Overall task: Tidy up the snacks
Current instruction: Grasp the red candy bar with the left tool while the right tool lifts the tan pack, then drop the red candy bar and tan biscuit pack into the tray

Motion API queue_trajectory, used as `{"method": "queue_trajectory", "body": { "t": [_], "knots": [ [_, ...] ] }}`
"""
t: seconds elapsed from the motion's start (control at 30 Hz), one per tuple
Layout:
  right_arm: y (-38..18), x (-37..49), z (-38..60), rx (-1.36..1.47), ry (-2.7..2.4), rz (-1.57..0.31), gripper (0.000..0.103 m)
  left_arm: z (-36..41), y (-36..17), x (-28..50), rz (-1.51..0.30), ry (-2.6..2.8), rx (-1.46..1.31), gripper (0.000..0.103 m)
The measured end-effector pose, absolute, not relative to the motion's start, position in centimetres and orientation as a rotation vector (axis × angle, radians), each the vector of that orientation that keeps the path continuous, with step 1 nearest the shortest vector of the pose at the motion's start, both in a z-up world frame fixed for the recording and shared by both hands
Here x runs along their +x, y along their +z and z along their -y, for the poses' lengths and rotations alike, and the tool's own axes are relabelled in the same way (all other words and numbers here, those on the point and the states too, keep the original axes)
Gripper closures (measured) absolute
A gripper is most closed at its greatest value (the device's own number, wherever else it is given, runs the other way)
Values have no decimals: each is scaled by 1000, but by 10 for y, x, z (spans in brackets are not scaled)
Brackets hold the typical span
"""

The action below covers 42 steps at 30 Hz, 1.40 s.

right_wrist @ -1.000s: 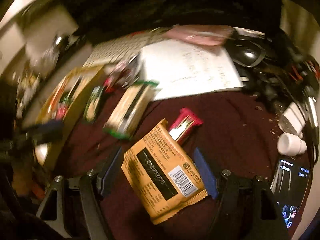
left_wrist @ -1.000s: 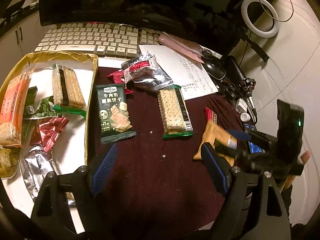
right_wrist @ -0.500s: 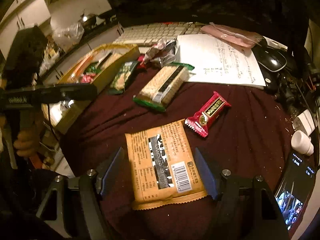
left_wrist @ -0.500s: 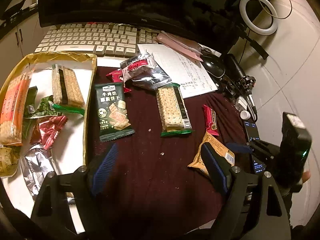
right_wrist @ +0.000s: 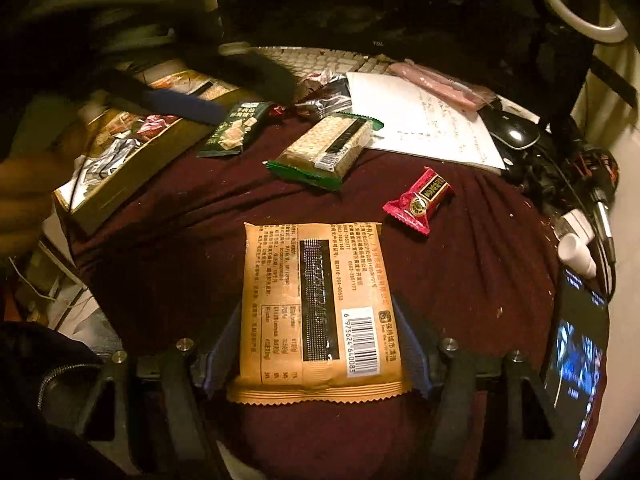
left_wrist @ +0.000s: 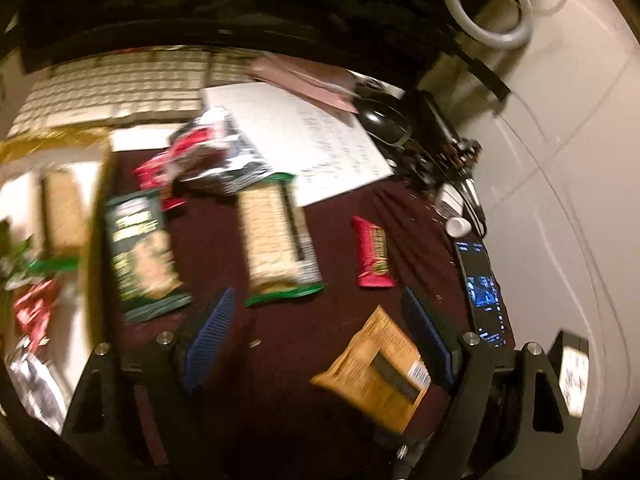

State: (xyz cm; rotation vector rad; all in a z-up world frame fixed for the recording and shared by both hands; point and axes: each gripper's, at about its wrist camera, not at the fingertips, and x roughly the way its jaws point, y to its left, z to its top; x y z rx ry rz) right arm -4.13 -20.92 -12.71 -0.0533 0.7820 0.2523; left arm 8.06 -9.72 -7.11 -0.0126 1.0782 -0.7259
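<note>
An orange snack packet (right_wrist: 320,304) lies back-up on the dark red cloth. My right gripper (right_wrist: 318,344) straddles it, and its blue pads (right_wrist: 222,348) sit close along both long edges while the jaws are closing. The packet is flat, with no pinch showing. My left gripper (left_wrist: 316,340) hovers open over the cloth, with the orange packet (left_wrist: 372,372) under its right finger. Nearby lie a red bar (right_wrist: 420,200), a green-ended cracker pack (right_wrist: 328,148) and a dark green biscuit packet (right_wrist: 236,130). The gold-rimmed box (right_wrist: 132,176) at the left holds several snacks.
A keyboard (left_wrist: 120,84), a written sheet (right_wrist: 420,120) and a black mouse (right_wrist: 516,132) line the back. A lit phone (right_wrist: 576,360) and a white cap (right_wrist: 576,252) sit at the right edge. A crumpled silver bag (left_wrist: 216,152) lies by the box. A hand (right_wrist: 24,200) holds the left gripper.
The orange packet slid off the red bar and turned from slanted to square between the right fingers, which came in closer around it. The left gripper swung right, blurring its view.
</note>
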Motion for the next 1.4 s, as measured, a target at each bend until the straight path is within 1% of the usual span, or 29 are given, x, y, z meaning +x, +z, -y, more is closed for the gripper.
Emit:
{"method": "queue_trajectory", "body": {
  "t": [0.13,0.17,0.27,0.33,0.4,0.5,0.57,0.63,0.67,0.7,0.83,0.97,1.17,1.27,1.4],
  "knots": [
    [-127,-56,222,49,273,-741,33,139,-78,87,-1066,-797,64,20],
    [-126,-57,224,56,274,-733,33,150,-82,88,-1074,-800,91,21],
    [-127,-59,230,84,281,-734,33,177,-98,94,-1116,-785,160,34],
    [-130,-60,234,88,281,-736,33,188,-107,97,-1140,-774,181,40],
    [-131,-59,236,100,286,-730,33,194,-112,102,-1158,-768,191,49],
    [-132,-54,239,111,296,-724,33,198,-121,107,-1187,-753,192,56],
    [-133,-54,239,103,298,-721,33,202,-122,108,-1174,-746,209,58],
    [-134,-56,239,104,299,-720,33,206,-124,107,-1160,-739,246,67],
    [-134,-57,238,105,300,-719,33,206,-125,107,-1156,-738,260,80],
    [-133,-59,238,106,300,-718,33,206,-125,106,-1154,-739,270,82],
    [-134,-64,238,127,307,-712,33,189,-112,103,-1115,-743,221,83],
    [-134,-63,243,181,322,-713,33,152,-86,97,-1064,-729,122,83],
    [-132,-51,240,215,315,-701,33,71,-56,74,-972,-631,-32,83],
    [-127,-48,235,265,349,-667,33,21,-43,60,-933,-536,-105,83],
    [-111,-41,210,248,424,-614,33,-45,-33,54,-891,-381,-177,83]
  ]
}}
